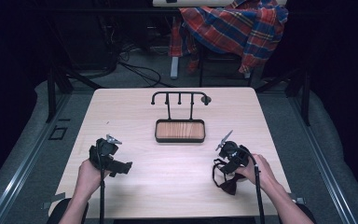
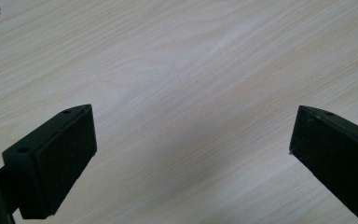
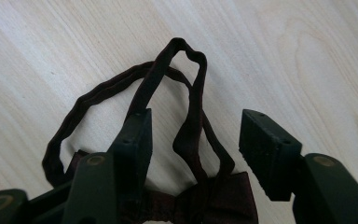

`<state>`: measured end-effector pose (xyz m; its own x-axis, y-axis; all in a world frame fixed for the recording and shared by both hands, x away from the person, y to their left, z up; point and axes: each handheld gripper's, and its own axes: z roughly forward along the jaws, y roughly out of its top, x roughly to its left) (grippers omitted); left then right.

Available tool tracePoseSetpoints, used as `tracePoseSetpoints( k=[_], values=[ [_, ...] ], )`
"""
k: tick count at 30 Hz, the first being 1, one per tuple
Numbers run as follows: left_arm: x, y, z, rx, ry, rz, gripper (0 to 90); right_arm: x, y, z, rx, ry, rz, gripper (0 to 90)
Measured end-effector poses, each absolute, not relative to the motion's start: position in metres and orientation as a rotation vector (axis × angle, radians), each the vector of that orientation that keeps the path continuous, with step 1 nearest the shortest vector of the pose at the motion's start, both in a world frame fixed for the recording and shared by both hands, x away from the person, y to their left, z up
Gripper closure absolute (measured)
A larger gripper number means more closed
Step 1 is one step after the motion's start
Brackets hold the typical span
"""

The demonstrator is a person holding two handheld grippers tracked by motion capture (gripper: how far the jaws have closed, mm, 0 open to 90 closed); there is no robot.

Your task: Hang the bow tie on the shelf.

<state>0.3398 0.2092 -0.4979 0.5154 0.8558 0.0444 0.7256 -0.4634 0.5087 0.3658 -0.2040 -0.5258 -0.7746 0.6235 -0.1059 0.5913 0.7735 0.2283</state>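
Note:
A dark brown bow tie lies on the pale wooden table near the front right. Its bow sits low between the jaws in the right gripper view, and its thin strap loops forward across the gap. My right gripper stands open around that strap, one strand crossing the left jaw. In the high view the right gripper is just above the bow tie. My left gripper rests at the front left, open over bare table.
A black hook stand rises from a wood-lined tray at the table's middle back. Beyond the table a plaid shirt drapes over a chair. Cables trail from both grippers toward the front edge.

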Motion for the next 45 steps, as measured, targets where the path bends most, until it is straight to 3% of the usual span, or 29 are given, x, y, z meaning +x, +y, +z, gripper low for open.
tracePoseSetpoints(
  k=[5,16,29,45],
  values=[
    [0.34,0.209,-0.498,2.33,1.3,0.412,0.6,0.365,-0.202,-0.529,0.935,2.777,0.239,63.0],
    [0.34,0.209,-0.498,2.331,1.302,0.412,0.7,0.365,-0.203,-0.532,0.934,2.771,0.203,69.3],
    [0.34,0.21,-0.498,2.333,1.304,0.413,0.8,0.363,-0.203,-0.533,0.909,2.768,0.162,85.8],
    [0.34,0.21,-0.498,2.335,1.303,0.415,0.8,0.361,-0.215,-0.516,0.988,2.691,0.272,88.1]
  ],
)
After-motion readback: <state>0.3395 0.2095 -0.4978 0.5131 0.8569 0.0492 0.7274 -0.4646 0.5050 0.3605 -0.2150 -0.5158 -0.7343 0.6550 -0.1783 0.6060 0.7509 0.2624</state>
